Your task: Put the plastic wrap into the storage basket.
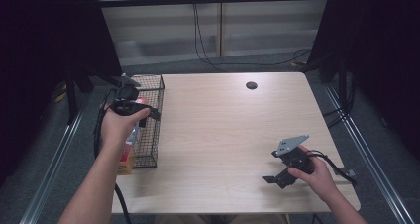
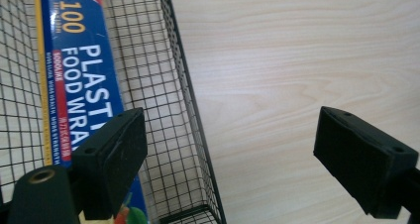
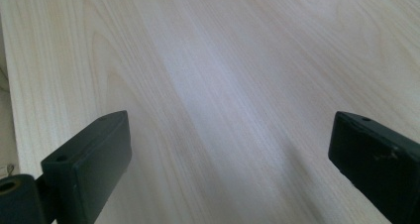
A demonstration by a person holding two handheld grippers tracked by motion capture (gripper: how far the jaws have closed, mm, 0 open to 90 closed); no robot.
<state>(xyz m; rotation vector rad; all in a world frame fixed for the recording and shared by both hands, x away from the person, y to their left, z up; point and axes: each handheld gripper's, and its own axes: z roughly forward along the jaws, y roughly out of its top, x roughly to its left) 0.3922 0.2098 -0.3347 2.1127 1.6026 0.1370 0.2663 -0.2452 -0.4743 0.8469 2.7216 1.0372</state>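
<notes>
- The fingers of the left gripper [image 2: 228, 159] stand wide apart and hold nothing; in the left gripper view one finger [image 2: 116, 159] is over the inside of the wire basket [image 2: 190, 110], the other over the bare table [image 2: 297, 50]
- The fingers of the right gripper [image 3: 228, 164] are also spread wide, with nothing between them, above plain wood
- In the high view the left gripper [image 1: 130, 105] is held by the left hand [image 1: 119, 127] above the black wire basket [image 1: 151, 120], which sits at the left edge of the table [image 1: 228, 130]
- A long blue box of plastic food wrap [image 2: 79, 80] lies inside the basket, along its length
- The right gripper [image 1: 289, 162] is in the right hand [image 1: 319, 177] near the front right corner of the table, well apart from the basket
- A small dark round hole [image 1: 251, 85] is near the far edge of the table
</notes>
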